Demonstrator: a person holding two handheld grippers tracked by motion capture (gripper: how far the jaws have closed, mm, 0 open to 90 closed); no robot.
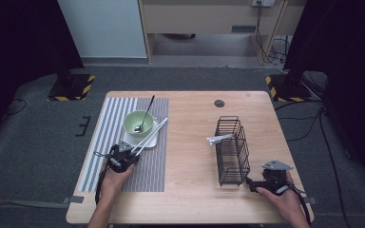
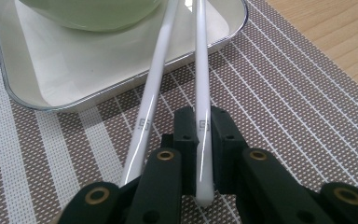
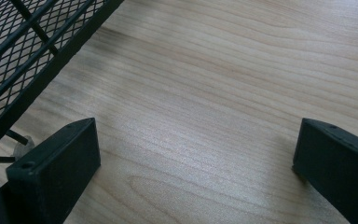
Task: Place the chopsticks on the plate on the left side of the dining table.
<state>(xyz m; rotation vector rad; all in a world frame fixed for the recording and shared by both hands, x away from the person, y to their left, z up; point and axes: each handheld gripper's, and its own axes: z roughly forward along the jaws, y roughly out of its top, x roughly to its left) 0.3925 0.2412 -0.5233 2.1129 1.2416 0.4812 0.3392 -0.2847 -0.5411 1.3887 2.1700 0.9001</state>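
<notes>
A wooden table (image 1: pixel 195 142) is seen, with a striped mat (image 2: pixel 279 93) under the left gripper (image 2: pixel 204 140), which is clamped on one chopstick (image 2: pixel 201 70); its twin (image 2: pixel 151 102) lies loose just beside, propped on the tray (image 2: pixel 74 88) ahead. That one could be knocked off. The right gripper (image 3: pixel 196 154) is held spread, empty, beside a wire basket (image 3: pixel 23 51).

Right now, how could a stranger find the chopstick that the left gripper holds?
Start at the striped placemat, then its white tray under the green bowl. Two white chopsticks lean on the tray's rim; the held chopstick is clamped between the left gripper jaws, the other chopstick lies free beside it.
</notes>
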